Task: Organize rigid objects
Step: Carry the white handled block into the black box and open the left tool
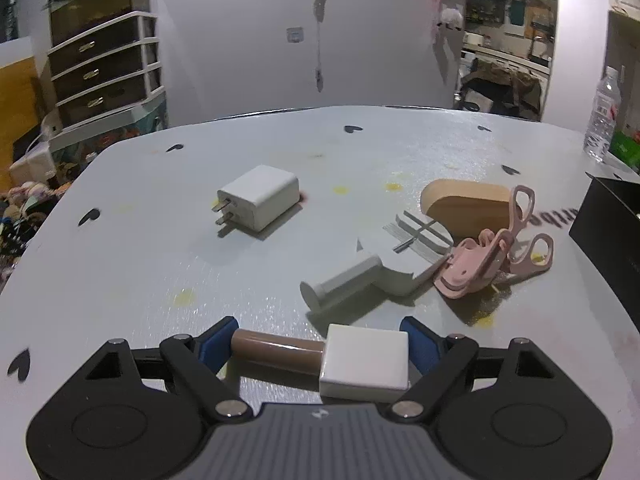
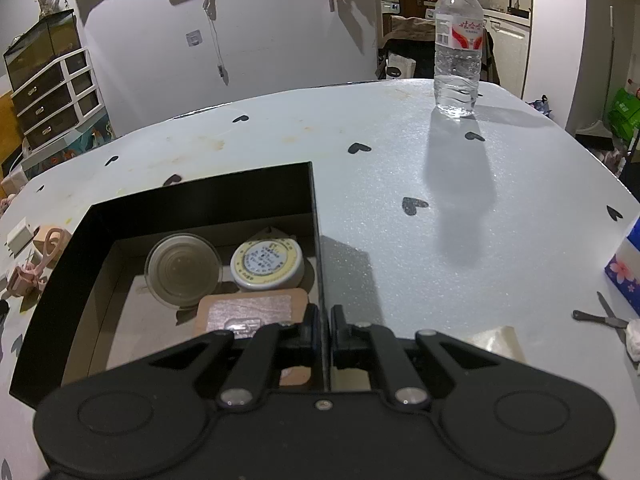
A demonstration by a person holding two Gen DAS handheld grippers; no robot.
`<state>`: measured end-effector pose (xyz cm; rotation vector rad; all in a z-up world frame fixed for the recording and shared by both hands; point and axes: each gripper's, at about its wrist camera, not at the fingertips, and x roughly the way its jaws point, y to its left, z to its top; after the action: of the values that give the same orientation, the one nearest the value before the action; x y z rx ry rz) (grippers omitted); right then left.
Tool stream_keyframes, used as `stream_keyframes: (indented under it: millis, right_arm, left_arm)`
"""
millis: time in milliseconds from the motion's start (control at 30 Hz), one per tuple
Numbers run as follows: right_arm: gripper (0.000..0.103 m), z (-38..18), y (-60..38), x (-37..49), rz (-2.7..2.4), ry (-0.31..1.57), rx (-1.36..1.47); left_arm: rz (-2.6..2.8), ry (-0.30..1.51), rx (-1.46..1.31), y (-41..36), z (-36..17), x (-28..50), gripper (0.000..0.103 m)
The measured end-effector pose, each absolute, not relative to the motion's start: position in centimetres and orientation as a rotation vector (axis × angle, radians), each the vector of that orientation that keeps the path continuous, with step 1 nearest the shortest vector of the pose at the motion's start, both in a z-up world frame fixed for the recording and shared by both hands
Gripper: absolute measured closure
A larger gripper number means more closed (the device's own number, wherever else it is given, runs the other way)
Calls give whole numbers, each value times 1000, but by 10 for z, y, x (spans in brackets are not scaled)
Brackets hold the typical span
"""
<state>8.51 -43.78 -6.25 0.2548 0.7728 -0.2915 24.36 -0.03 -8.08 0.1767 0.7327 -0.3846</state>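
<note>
Left gripper (image 1: 320, 350) is clamped endwise on a brown-and-white stick (image 1: 320, 360). Right gripper (image 2: 325, 330) pinches the black box (image 2: 200, 200) wall; jaws nearly closed.

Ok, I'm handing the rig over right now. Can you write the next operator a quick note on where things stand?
Left tongs: shut end to end on a brown stick with a white cap, low over the table.
Right tongs: shut on the right wall of the black box, steadying it.
Done: clear lid, round tin and pink case lie in the box.
Left: white charger, grey roller, grey comb, tan block and pink scissors are on the table. The stick goes into the box next, probably.
</note>
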Motion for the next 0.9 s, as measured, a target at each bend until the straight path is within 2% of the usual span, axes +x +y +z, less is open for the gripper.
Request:
stream_keyframes:
  millis: [233, 500, 900]
  right_arm:
    - [97, -63, -438, 85, -289, 775, 250]
    - [99, -63, -439, 83, -287, 769, 255]
    - [98, -63, -440, 82, -277, 766, 255]
  left_arm:
    - [-381, 679, 98, -14, -51, 225, 16]
    - [-612, 578, 123, -87, 2, 199, 16]
    - [-1006, 619, 302, -209, 6, 162, 16]
